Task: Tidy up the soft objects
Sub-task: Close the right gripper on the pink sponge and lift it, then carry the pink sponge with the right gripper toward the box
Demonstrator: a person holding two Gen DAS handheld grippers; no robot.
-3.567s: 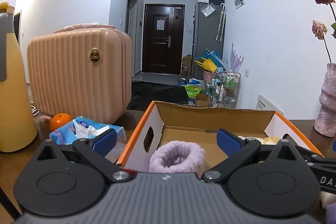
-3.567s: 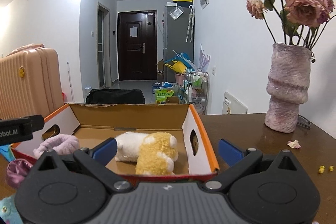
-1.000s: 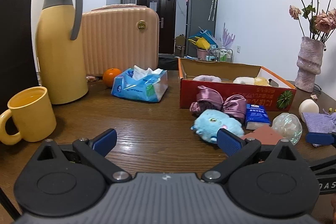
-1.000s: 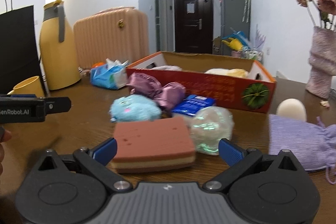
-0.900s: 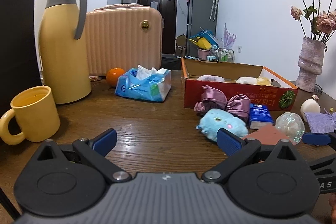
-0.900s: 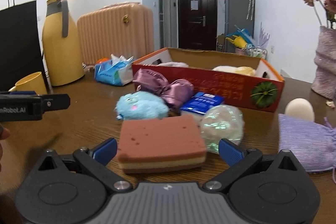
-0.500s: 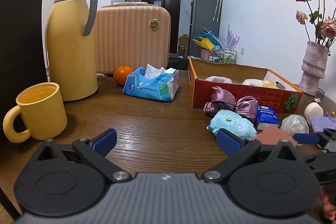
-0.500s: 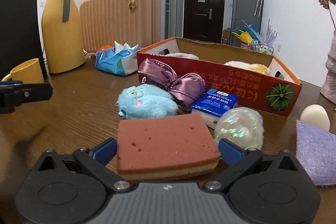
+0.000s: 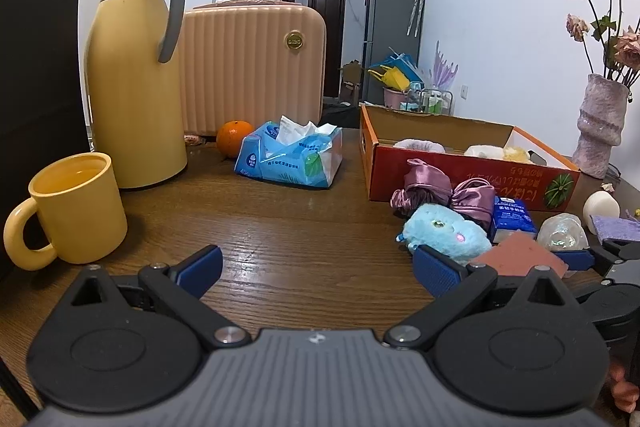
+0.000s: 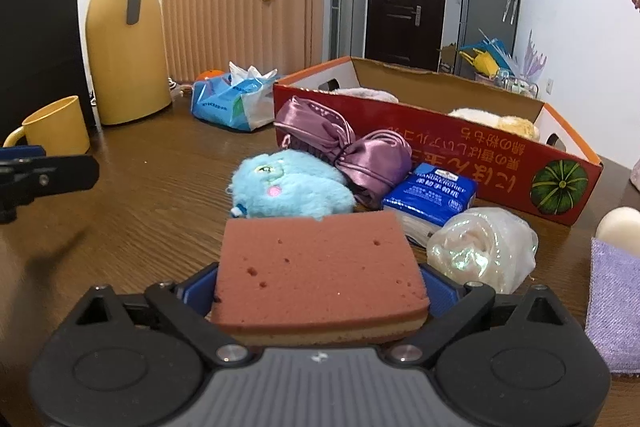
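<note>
My right gripper point(image 10: 318, 289) has its blue pads against both sides of a red-brown sponge point(image 10: 316, 259) on the wooden table. Just beyond lie a blue plush toy point(image 10: 288, 191), a purple satin bow point(image 10: 348, 147), a blue tissue packet point(image 10: 434, 193) and a shiny clear pouch point(image 10: 482, 247). The red cardboard box point(image 10: 480, 155) behind them holds a lilac fluffy band point(image 9: 420, 145) and a white-and-yellow plush point(image 10: 496, 121). My left gripper point(image 9: 318, 267) is open and empty over bare table, left of the sponge point(image 9: 520, 253).
A yellow mug point(image 9: 74, 207), a yellow thermos point(image 9: 134, 71), a peach suitcase point(image 9: 252, 67), an orange point(image 9: 234, 133) and a blue tissue pack point(image 9: 292, 155) stand at the left. A lilac cloth bag point(image 10: 616, 299), a white egg shape point(image 10: 622, 229) and a vase point(image 9: 598, 127) are at the right.
Both grippers have drawn back from the box to the near table. My right gripper has moved in on the sponge and its pads have closed on its sides.
</note>
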